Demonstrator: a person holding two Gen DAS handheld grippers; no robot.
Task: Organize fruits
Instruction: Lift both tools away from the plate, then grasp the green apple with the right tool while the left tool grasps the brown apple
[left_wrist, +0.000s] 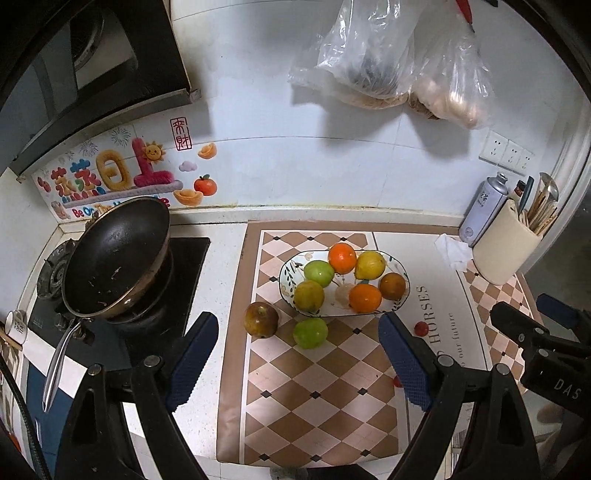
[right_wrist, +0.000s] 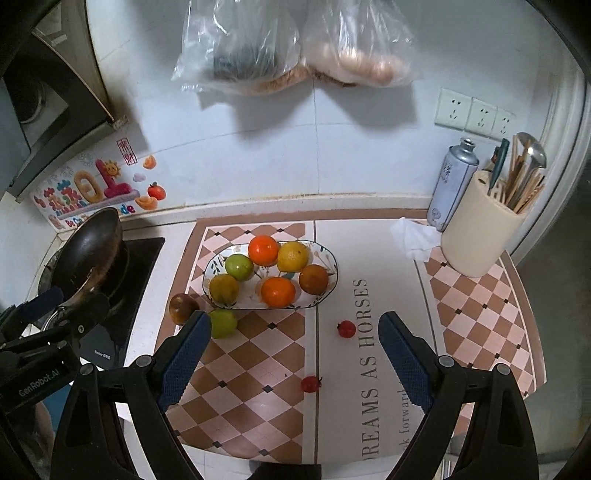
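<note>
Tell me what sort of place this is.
A home kitchen counter, most likely. A black frying pan sits on a gas stove at the left, a utensil holder with chopsticks and spoons stands at the right under wall sockets, and a plate of fruit rests between them.

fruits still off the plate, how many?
4. Brown apple and green apple lie on the mat just left-front of the plate; two small red fruits sit nearer the grippers. Both grippers empty.

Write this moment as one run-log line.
left gripper: open, empty | right gripper: open, empty | plate: six fruits | mat: four loose
</note>
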